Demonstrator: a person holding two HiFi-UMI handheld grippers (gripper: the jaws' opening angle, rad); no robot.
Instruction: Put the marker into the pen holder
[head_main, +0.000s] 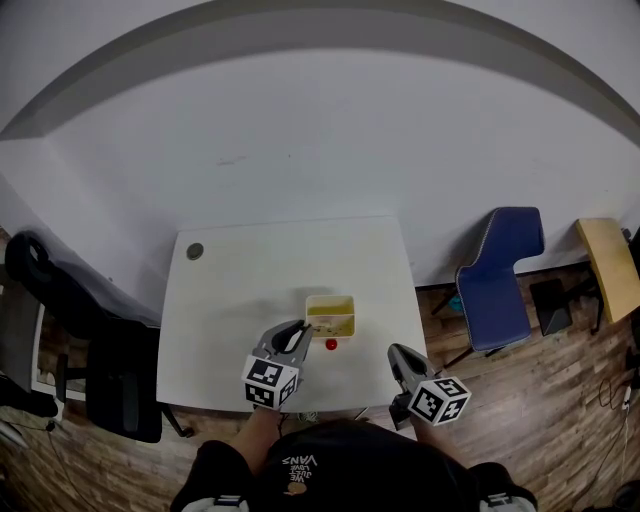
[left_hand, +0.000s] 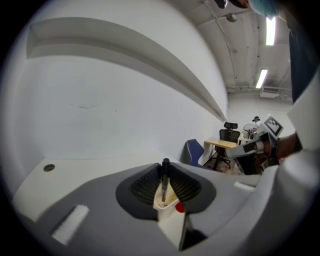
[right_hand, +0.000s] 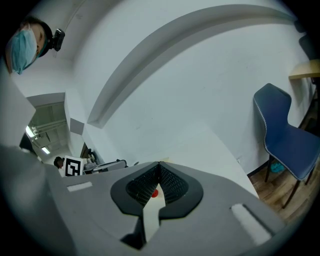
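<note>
The left gripper is clenched on a black marker. The marker is held upright between the ribbed pads, with its cap end projecting above them. The marker's lower end is seen in line with the open top of the pen holder. Whether the tip is already inside the rim or only above it cannot be settled from the left gripper view. In the head view the marker itself is too small to be made out.

The pen holder, pale yellow, is found standing on the white table, near the front edge and just ahead of the left gripper. A small red round object is noted on the table just beside the holder, on its near side.

The right gripper is closed, tips together, with nothing grasped. It is held to the right of the holder and apart from it.

A grey disc is recorded at the table's far left corner. A blue chair is seen on the floor beyond the table's right edge.
</note>
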